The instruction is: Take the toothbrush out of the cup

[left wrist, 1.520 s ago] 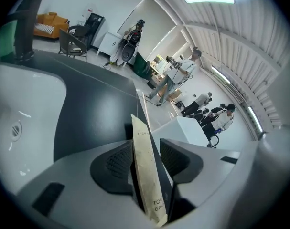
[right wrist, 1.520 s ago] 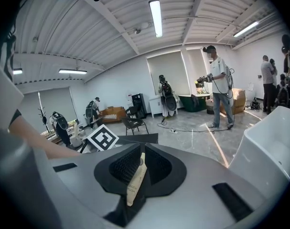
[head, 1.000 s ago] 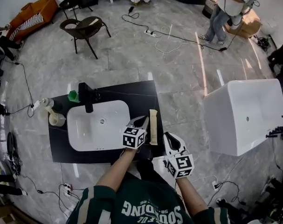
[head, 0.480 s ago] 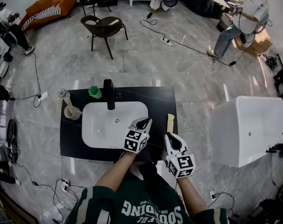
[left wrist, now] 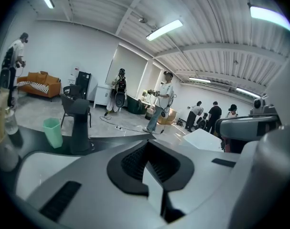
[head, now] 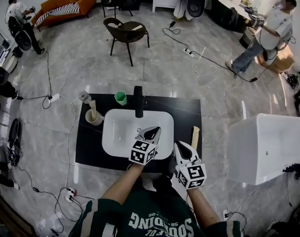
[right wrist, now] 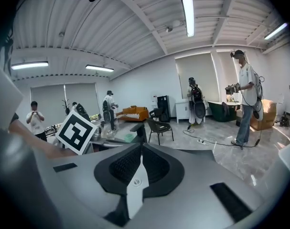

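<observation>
Biggest thing around is the white tub (head: 266, 142), off to the right of the right gripper (head: 179, 145) and well apart from it. Next is the black counter (head: 88, 152) with the white sink (head: 117, 132) set into it. The left gripper (head: 153, 130) hangs over the sink's near right part. The right one sits just beside it, over the strip of counter right of the basin. Both grippers have their jaws pressed together with nothing between them, which is pretty clear in each gripper view.

The black faucet (head: 138, 101) is ahead of the left gripper, on the far side of the basin. A wooden stick-like thing (head: 195, 135) lies on the counter just right of the right gripper's tips. The beige cup (head: 94, 117) stands on the counter well off to the left and ahead of the left gripper, by the sink's far left corner. The toothbrush (head: 92, 106) is in it, sticking up out of the top. A little green cup (head: 120, 98) is just left of the faucet.
</observation>
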